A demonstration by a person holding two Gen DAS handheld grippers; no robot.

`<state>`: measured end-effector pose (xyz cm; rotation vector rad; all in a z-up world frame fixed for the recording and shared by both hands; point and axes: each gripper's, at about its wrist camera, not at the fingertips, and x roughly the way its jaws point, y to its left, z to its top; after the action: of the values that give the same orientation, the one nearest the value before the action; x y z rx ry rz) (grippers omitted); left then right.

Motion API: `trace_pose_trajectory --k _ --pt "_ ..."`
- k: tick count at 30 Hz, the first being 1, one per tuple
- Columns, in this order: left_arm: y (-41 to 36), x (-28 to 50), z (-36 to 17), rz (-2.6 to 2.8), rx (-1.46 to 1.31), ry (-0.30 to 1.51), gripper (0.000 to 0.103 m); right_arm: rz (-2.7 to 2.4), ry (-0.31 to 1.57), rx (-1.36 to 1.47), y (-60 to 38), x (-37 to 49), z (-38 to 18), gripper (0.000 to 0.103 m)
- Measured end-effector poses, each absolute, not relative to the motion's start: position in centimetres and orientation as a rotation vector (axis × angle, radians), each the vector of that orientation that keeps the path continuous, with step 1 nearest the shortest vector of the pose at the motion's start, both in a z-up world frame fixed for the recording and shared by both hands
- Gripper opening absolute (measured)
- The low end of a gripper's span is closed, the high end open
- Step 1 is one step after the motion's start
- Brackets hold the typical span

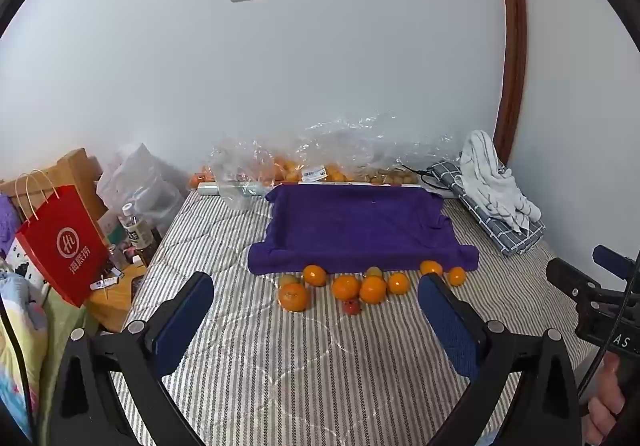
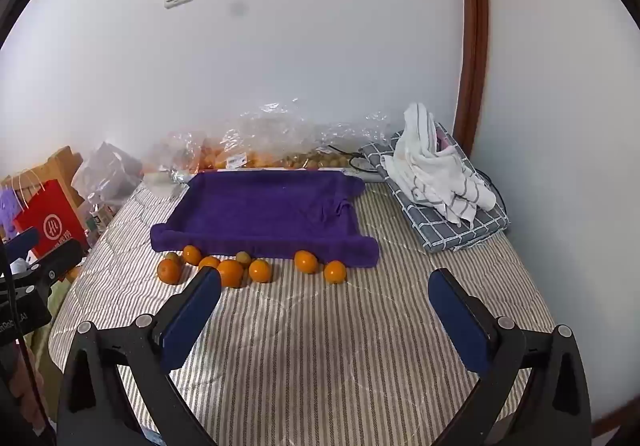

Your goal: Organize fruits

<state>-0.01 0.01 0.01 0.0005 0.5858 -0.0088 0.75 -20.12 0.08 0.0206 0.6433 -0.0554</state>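
Several oranges (image 1: 373,289) lie in a loose row on the striped mattress (image 1: 280,366), just in front of a tray draped in purple cloth (image 1: 356,226). Among them sit a small red fruit (image 1: 352,307) and two greenish ones (image 1: 374,271). My left gripper (image 1: 316,286) hovers open above the mattress, short of the fruit, nothing between its blue pads (image 1: 184,322). In the right wrist view the same oranges (image 2: 231,273) lie before the purple tray (image 2: 264,210). My right gripper (image 2: 325,280) is open and empty too, its left fingertip (image 2: 208,278) overlapping one orange.
Clear plastic bags of fruit (image 1: 316,166) line the wall behind the tray. Folded grey checked cloth with a white towel (image 1: 496,182) lies at the back right. A red paper bag (image 1: 64,246), a bottle (image 1: 134,226) and clutter stand off the mattress's left edge.
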Motion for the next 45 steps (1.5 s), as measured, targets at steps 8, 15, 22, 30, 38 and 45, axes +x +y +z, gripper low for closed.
trace_pose_trajectory --k 8,15,22,30,38,45 --pt "0.6 0.3 0.7 -0.035 -0.002 0.587 0.103 -0.052 0.619 0.026 -19.9 0.1 0.3 0.102" --pt "0.6 -0.3 2.2 -0.014 -0.001 0.570 0.103 -0.049 0.628 0.051 -20.0 -0.2 0.7 0.102" --pt "0.7 -0.9 2.8 -0.020 -0.011 0.561 0.103 -0.051 0.632 0.052 -20.0 -0.5 1.1 0.102" --pt "0.0 -1.2 2.6 -0.028 -0.017 0.558 0.103 -0.060 0.624 0.046 -19.9 -0.8 1.5 0.102" --pt "0.2 -1.5 2.3 -0.042 -0.017 0.563 0.103 -0.046 0.624 0.056 -19.6 -1.0 1.1 0.102" --pt "0.2 -1.8 2.1 -0.039 -0.019 0.560 0.103 -0.036 0.629 0.058 -19.0 -0.9 0.8 0.102"
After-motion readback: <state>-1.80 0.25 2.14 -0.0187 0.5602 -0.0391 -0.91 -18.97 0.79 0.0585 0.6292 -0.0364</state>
